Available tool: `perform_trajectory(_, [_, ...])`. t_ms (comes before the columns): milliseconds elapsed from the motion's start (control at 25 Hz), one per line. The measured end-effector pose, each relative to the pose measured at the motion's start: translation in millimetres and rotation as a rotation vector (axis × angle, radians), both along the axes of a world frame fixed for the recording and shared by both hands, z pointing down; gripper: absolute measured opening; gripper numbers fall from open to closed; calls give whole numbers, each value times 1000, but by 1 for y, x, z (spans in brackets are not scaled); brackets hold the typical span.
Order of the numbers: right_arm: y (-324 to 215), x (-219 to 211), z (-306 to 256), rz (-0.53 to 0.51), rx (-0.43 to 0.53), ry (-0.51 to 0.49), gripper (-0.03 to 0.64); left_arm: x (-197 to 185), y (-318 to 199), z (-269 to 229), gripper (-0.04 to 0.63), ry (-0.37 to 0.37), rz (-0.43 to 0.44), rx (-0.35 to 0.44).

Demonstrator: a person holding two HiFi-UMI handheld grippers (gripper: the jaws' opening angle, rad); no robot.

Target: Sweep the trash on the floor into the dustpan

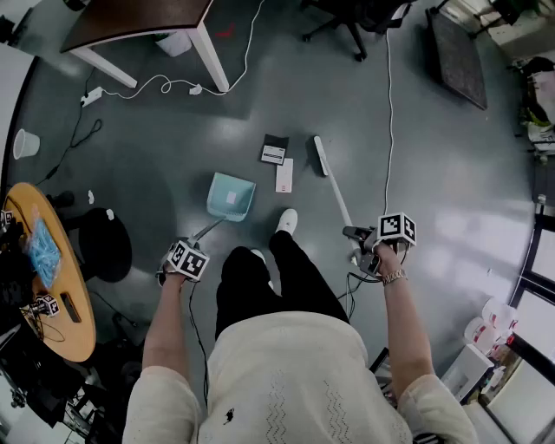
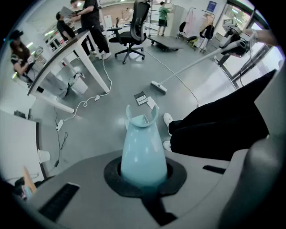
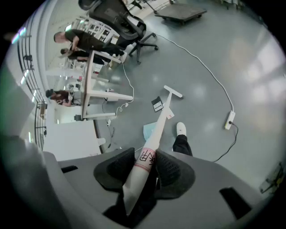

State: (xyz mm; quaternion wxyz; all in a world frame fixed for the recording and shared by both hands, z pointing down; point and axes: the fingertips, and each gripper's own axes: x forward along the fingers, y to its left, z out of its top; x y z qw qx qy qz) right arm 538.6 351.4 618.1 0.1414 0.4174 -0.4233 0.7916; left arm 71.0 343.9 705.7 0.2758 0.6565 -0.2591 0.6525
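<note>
A light teal dustpan (image 1: 231, 197) rests on the grey floor ahead of me, and my left gripper (image 1: 186, 258) is shut on its handle (image 2: 142, 150). My right gripper (image 1: 371, 239) is shut on the long white broom handle (image 3: 147, 156). The broom head (image 1: 319, 156) lies on the floor to the right of the trash. That trash is a dark card with a white label (image 1: 274, 150) and a white card (image 1: 284, 174), both just beyond the dustpan's mouth. In the left gripper view the cards (image 2: 143, 99) lie past the pan. The right gripper view shows the broom head (image 3: 173, 91) beside the dark card (image 3: 157, 104).
A white-legged table (image 1: 208, 52) with a trailing white cable (image 1: 165, 82) stands at the far left. An office chair (image 1: 347, 22) and a black mat (image 1: 455, 56) are at the far right. A round wooden table (image 1: 52, 277) and black stool (image 1: 104, 243) sit left. My white shoe (image 1: 287, 221) is near the dustpan.
</note>
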Motion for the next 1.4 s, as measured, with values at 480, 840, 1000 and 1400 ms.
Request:
perform_trajectory(480, [-72,-39,40,-364,-11,196,152,-2,-142,27,12,16,262,-24])
perform_trajectory(840, [-51,-164,42,-454,-65,139,153,-31,-202,42,12,-15,388,-25])
perform_trajectory(1000, [-43,-213,30,-526,-85,91,153,-36,-211,44,12,-2,427,-19])
perform_trajectory(1400, [-47,-278,11,-625,-71,-19,153,-40,-200,54,12,57,387,7])
